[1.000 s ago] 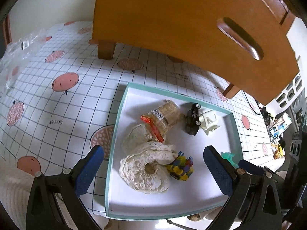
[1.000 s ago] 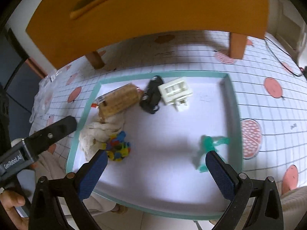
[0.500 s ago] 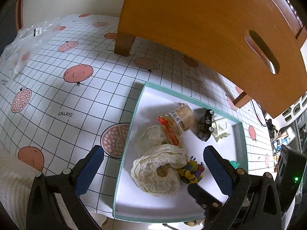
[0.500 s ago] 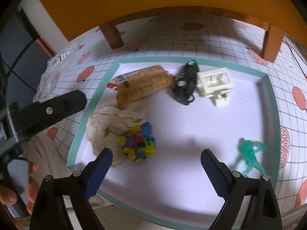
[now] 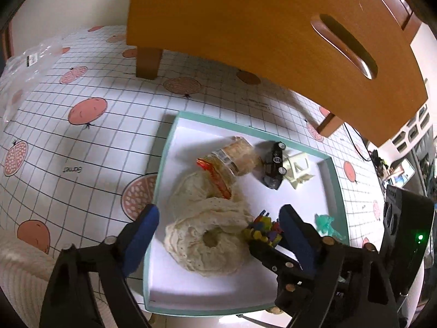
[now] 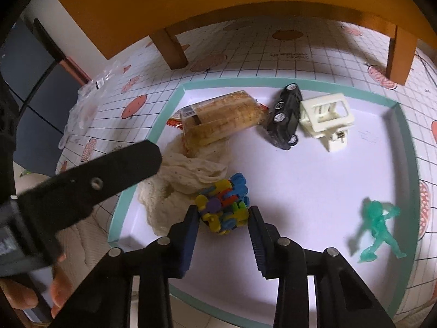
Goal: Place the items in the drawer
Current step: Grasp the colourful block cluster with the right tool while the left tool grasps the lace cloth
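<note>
Step in hand: picking the 1st item; the right hand-held gripper [image 6: 222, 220] is lowered over the multicoloured block toy [image 6: 224, 207], pads either side of it.
Right hand-held gripper state: jaws parted about the toy's width, with a sliver of gap at each pad, so nothing is gripped yet.
Left hand-held gripper [image 5: 218, 235] state: wide open and empty, hovering above the cream lace cloth [image 5: 207, 235].
Where the toy is: in the teal-rimmed tray [image 6: 407, 142] on the table [image 5: 82, 147], touching the cloth's edge.
Other items: snack packet [image 6: 221, 117], black toy car [image 6: 286, 117], white plastic piece [image 6: 326, 117], green figure [image 6: 378, 227].
Drawer: wooden unit [image 5: 259, 32] with a slot handle [image 5: 345, 45], apparently shut.
Next move, I judge: squeeze squarely, lift clear of the cloth; the drawer needs opening.
</note>
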`<state>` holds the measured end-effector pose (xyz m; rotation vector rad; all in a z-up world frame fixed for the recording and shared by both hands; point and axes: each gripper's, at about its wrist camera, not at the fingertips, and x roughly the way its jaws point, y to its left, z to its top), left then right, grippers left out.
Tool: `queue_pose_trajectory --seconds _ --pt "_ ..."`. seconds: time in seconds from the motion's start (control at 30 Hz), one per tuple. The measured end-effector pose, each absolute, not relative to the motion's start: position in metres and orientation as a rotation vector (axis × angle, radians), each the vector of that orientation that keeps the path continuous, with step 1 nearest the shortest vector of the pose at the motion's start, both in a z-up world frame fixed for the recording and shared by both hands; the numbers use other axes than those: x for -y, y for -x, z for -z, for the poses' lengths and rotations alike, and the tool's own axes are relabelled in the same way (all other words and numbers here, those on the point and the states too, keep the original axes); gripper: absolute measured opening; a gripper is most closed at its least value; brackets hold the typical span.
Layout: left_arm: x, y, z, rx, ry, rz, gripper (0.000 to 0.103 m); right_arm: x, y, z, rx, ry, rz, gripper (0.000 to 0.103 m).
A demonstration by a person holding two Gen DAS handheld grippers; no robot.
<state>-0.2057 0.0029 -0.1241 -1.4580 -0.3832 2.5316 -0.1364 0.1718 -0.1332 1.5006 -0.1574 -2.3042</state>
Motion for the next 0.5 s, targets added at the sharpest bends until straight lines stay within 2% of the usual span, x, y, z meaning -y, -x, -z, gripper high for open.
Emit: queue_pose_trajectory --seconds 0.07,0.17,0.5 --pt "-0.004 0.206 0.125 0.381 1.461 -2.523 0.088 -0.175 0.136 0.134 0.161 -1.510 2.311 0.039" --pt "-0.005 0.207 0.127 0.391 1.466 -2.505 0.080 -0.182 0.136 0.133 0.163 -1.524 2.340 0.039" --pt "-0.015 0.211 0.145 0.366 1.551 -2.433 0.073 -0.222 0.141 0.134 0.316 -1.595 2.429 0.039"
